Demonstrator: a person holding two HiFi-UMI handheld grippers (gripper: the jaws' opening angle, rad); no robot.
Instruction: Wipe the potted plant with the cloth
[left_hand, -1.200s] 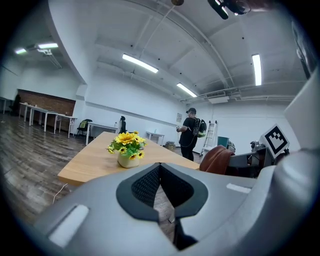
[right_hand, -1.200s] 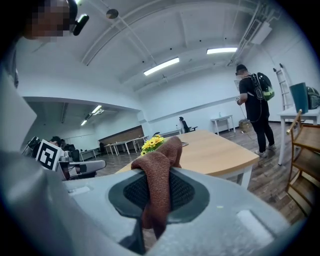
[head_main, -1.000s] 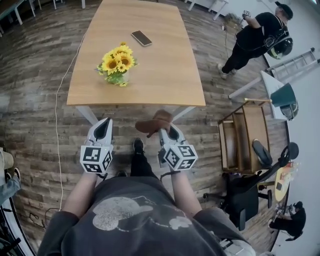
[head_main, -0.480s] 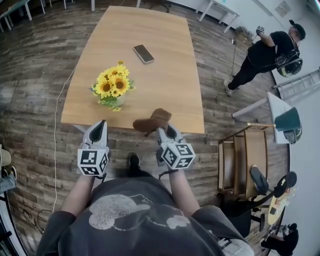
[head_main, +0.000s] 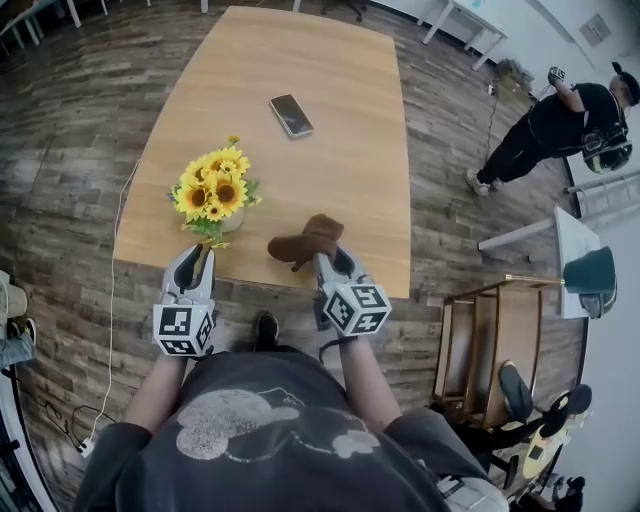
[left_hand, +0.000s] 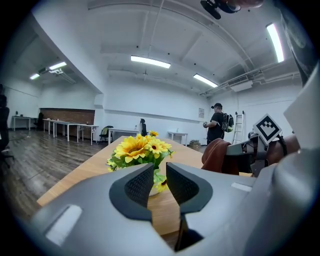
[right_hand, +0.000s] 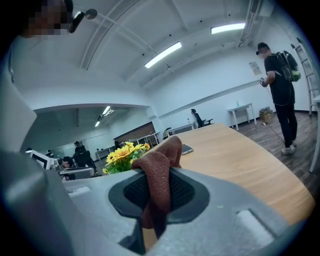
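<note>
Head view: approach step judged in hand. Potted plant (head_main: 212, 192) was noted on the bench (head_main: 330, 170), just ahead of the left hand-held gripper (head_main: 190, 262) and left-forward of the right hand-held gripper (head_main: 332, 265).

Left gripper view: jaws were seen opening, narrowly apart, nothing between. The pot (left_hand: 151, 189) was filled with sunflowers (left_hand: 136, 148).

Right gripper view: jaws were clamped on the cloth (right_hand: 160, 170). Next, the cloth was judged due to be carried leftward onto the blooms.

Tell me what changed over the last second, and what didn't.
Both grippers advanced to the near edge of the table. The left gripper now points at the potted plant, its jaws opening with nothing between them. The right gripper carries the cloth over it. Unchanged: cloth clamped, plant and phone in place.
</note>
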